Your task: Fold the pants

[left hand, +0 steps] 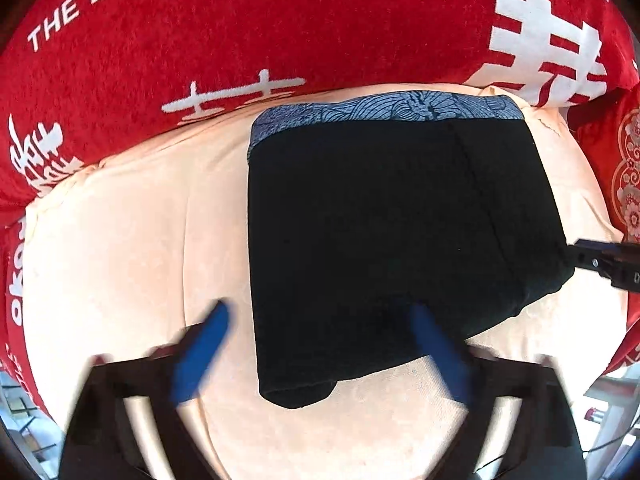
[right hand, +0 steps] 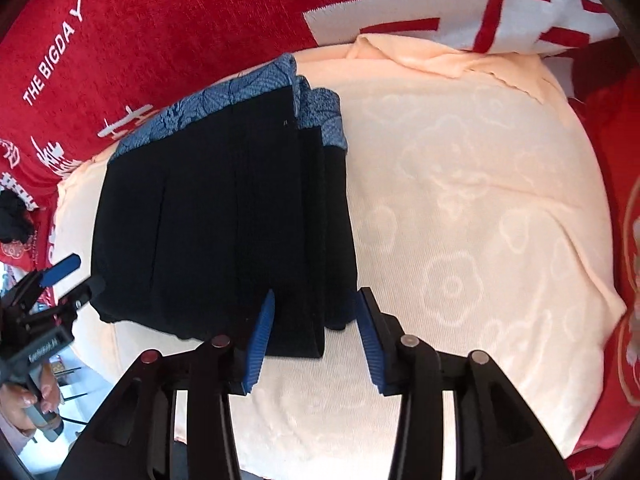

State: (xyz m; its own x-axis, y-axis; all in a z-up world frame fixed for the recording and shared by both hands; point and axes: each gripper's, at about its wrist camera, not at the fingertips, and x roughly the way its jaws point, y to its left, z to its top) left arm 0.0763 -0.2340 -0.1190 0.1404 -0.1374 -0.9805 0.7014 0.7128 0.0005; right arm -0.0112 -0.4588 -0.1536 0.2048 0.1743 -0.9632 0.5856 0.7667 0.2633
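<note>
Black pants (left hand: 372, 236) with a blue patterned waistband (left hand: 384, 110) lie folded in layers on a peach cloth (left hand: 132, 240). My left gripper (left hand: 320, 328) is open, blurred, its blue fingers (left hand: 204, 352) straddling the near hem from above. In the right wrist view the pants (right hand: 224, 224) lie at centre left. My right gripper (right hand: 316, 312) is open, its blue pads (right hand: 260, 340) either side of the near right corner of the folded layers. The left gripper (right hand: 76, 276) shows at the left edge, and the right gripper's finger (left hand: 600, 260) at the pants' right edge.
A red blanket (left hand: 240, 32) with white lettering lies behind and around the peach cloth (right hand: 480, 220). A dark bundle (right hand: 14, 216) lies at the far left. The person's hand (right hand: 28, 400) holds the left gripper's handle.
</note>
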